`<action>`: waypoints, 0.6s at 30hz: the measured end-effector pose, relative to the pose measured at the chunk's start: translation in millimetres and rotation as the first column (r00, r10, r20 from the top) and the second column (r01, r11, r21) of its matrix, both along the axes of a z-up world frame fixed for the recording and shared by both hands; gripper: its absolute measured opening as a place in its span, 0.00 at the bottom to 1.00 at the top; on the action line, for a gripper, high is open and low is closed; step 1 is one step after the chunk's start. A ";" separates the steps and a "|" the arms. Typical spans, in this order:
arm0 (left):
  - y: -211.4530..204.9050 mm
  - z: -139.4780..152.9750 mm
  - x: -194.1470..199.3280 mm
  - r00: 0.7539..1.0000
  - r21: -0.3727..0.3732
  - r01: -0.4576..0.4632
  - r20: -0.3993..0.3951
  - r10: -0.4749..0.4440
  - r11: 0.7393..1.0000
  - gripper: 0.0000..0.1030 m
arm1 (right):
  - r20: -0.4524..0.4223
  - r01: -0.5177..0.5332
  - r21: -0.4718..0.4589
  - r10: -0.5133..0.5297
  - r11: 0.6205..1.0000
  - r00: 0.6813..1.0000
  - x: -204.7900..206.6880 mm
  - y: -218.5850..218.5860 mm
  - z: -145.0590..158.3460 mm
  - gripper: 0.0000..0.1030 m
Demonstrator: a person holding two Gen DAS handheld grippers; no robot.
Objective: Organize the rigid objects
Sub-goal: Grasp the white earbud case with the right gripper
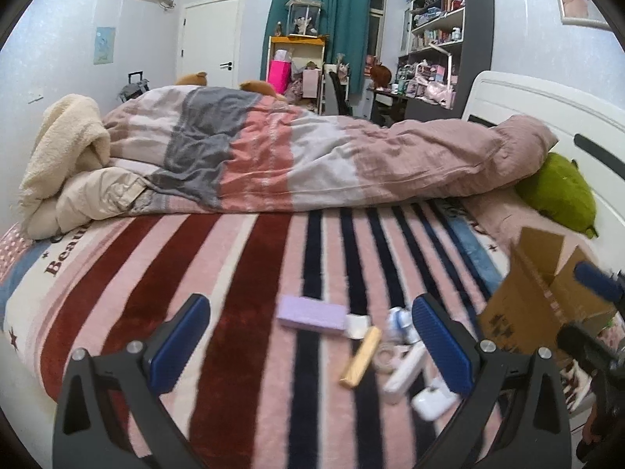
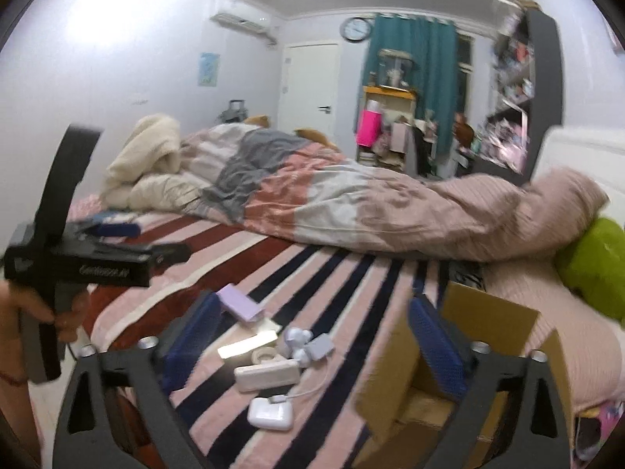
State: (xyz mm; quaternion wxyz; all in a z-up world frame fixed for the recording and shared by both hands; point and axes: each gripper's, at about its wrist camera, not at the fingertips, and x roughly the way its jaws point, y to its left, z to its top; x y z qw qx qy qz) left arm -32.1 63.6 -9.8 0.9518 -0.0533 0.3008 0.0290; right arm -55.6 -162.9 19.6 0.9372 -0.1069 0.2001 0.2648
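Small rigid objects lie together on the striped blanket: a lilac box, a gold bar, a tape roll, a white power bank, a white charger case and a pale blue-white item. An open cardboard box stands at their right. My left gripper is open and empty above them; it also shows in the right wrist view. My right gripper is open and empty, its right finger over the box.
A rumpled striped duvet and cream blanket fill the far half of the bed. A green plush lies by the white headboard. Shelves and a desk stand beyond.
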 end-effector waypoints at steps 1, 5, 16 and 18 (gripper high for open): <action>6.1 -7.4 0.8 1.000 0.009 -0.008 -0.011 0.008 1.000 0.99 | -0.024 -0.030 0.012 0.030 0.999 0.999 -0.2 9.1 -8.4 0.69; 22.1 -35.0 5.4 0.998 0.010 -0.009 -0.068 0.010 1.000 0.99 | -0.134 -0.099 0.025 0.102 0.995 0.986 6.0 34.2 -50.2 0.64; 36.3 -83.1 12.5 0.987 -0.053 0.022 -0.158 -0.030 0.998 0.99 | -0.381 0.028 -0.118 -0.072 0.993 0.922 49.6 35.0 -165.9 0.64; 34.9 -84.0 12.6 0.986 -0.069 0.038 -0.160 -0.048 0.997 0.99 | -0.405 0.030 -0.152 -0.090 0.988 0.910 51.0 36.6 -173.9 0.60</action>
